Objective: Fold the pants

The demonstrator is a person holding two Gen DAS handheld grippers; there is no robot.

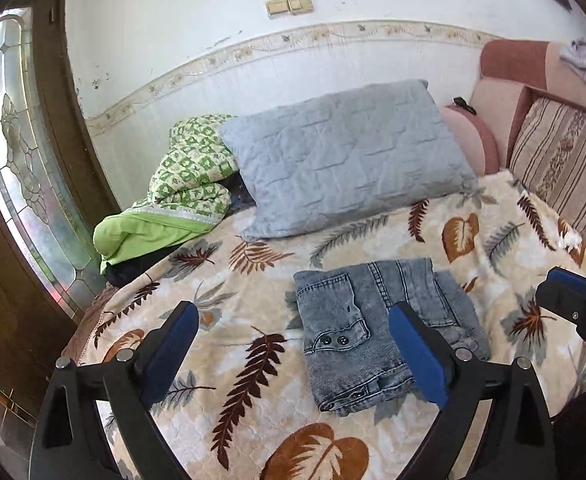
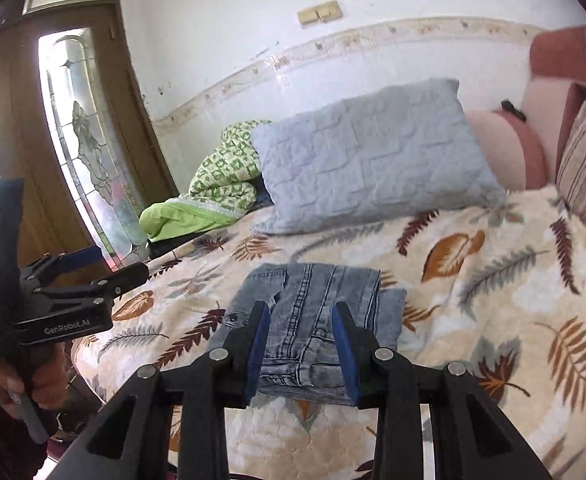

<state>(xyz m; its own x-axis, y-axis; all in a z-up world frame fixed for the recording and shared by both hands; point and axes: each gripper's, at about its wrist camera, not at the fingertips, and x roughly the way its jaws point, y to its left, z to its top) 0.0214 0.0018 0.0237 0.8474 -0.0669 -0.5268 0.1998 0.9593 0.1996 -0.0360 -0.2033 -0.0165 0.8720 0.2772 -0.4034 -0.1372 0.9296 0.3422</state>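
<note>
The pale blue jeans (image 1: 333,304) lie folded into a compact rectangle on the leaf-print blanket (image 1: 253,380), button flap facing up. My left gripper (image 1: 293,312) hovers above them with its blue-padded fingers spread wide and nothing between them. In the right wrist view the folded jeans (image 2: 333,284) rest flat on the bed beyond my right gripper (image 2: 300,309), whose jaws stand partly apart with no cloth pinched. My left gripper (image 2: 45,220) shows at the left there, held by a hand. My right gripper (image 1: 561,288) peeks in at the right edge of the left wrist view.
A grey quilted pillow (image 1: 345,160) and a bunched green quilt (image 1: 189,176) lie at the back of the bed by the white wall. A striped cushion (image 1: 561,152) and pink upholstery stand at the right. A wooden door with patterned glass (image 1: 13,160) is at the left.
</note>
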